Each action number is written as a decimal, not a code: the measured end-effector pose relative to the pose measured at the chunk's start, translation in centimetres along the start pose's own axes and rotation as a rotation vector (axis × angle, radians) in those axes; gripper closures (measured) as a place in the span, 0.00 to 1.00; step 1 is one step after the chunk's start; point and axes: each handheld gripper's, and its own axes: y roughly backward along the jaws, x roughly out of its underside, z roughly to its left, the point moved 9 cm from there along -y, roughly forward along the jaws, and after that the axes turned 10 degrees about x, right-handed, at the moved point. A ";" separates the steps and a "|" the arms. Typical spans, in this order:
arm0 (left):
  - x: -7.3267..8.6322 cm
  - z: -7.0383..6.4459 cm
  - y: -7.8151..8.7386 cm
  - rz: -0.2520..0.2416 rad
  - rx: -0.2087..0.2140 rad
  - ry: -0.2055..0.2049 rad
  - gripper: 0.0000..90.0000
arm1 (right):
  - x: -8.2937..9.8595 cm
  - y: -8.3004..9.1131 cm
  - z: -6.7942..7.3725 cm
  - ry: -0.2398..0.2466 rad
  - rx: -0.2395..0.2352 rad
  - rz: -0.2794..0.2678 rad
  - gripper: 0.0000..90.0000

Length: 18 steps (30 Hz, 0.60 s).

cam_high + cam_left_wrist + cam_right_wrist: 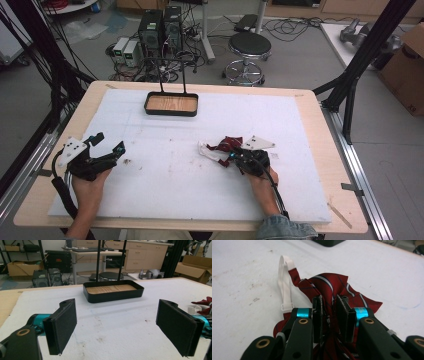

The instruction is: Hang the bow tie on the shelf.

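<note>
A dark red striped bow tie [329, 286] with a white strap [284, 277] lies bunched on the white foam mat. My right gripper [329, 315] is shut on its red cloth, which is squeezed between the two black pads. In the high view the bow tie [225, 145] sits right of the mat's middle with the right gripper [237, 156] on it. My left gripper [107, 145] rests low at the mat's left side, open, with nothing between its pads [62, 326]. A black tray [171, 104] with a wooden floor stands at the far middle.
The white foam mat [190, 170] covers most of the wooden table [310, 100]. The tray [113, 291] has a tall black wire handle. Beyond the table stand a stool [249, 47], computer boxes [160, 27] and cables; black frame posts [370, 45] rise at the right.
</note>
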 end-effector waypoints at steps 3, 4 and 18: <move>0.0 0.0 0.0 0.001 0.000 0.001 0.19 | -0.6 0.2 -0.2 0.005 0.006 -0.011 0.85; 0.0 0.0 -0.1 -0.001 0.000 0.002 0.19 | -0.9 0.3 -0.2 0.008 0.009 -0.015 0.84; 0.0 -0.1 0.0 -0.002 0.002 0.000 0.19 | -4.4 1.1 -1.2 0.002 0.052 -0.103 0.84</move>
